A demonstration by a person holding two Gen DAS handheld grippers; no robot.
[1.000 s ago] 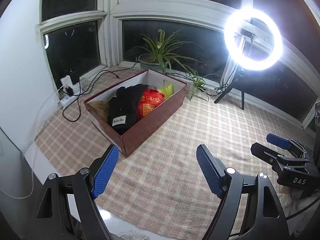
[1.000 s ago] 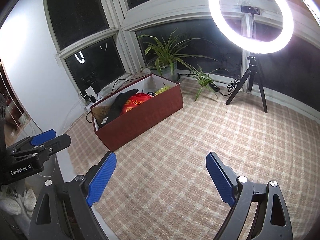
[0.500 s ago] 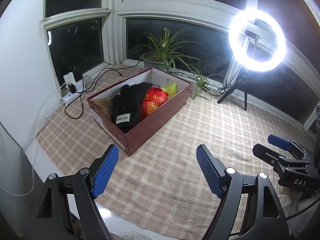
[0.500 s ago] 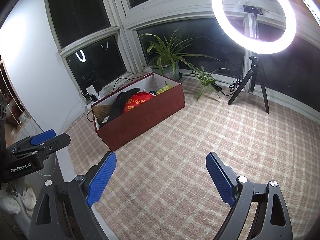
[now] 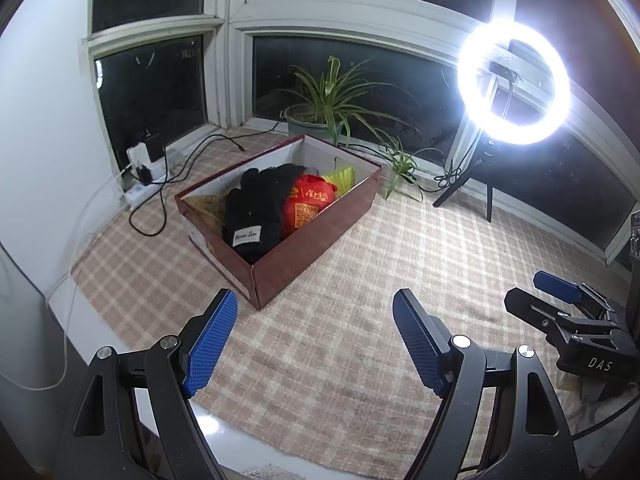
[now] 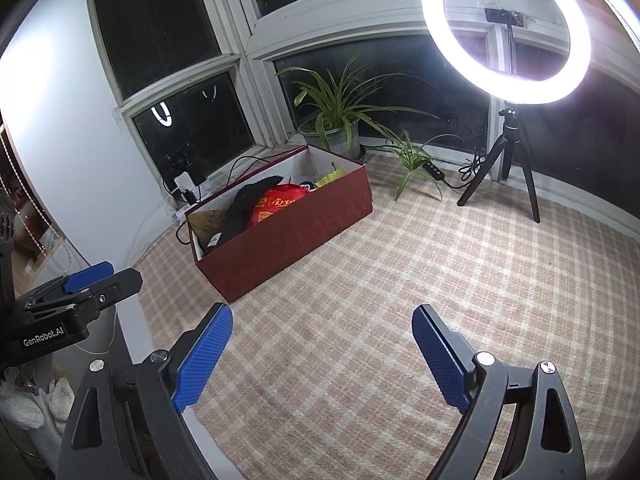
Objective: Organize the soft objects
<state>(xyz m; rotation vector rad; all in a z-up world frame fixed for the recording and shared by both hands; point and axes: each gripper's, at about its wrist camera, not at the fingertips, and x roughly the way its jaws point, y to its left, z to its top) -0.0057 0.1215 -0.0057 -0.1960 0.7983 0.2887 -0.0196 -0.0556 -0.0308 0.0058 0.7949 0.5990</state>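
Left wrist view: left gripper [image 5: 314,336] spread wide over woven plaid mat [image 5: 360,280], ribbed blue pads [image 5: 208,338] holding nothing. Right gripper [image 6: 322,354] likewise open and empty. Ahead, well apart from both, rectangular maroon cardboard box [image 5: 312,240] packed with fuzzy black knit gloves [image 5: 256,208], rounded glossy red pouch [image 5: 308,202], yellow-green item [image 5: 340,178].

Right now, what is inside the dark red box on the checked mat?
Inside the box: black gloves with a label, lying partly over a red bag with printed writing, something yellow-green at the far end, and brownish paper at the near end. Whatever lies beneath them is covered.
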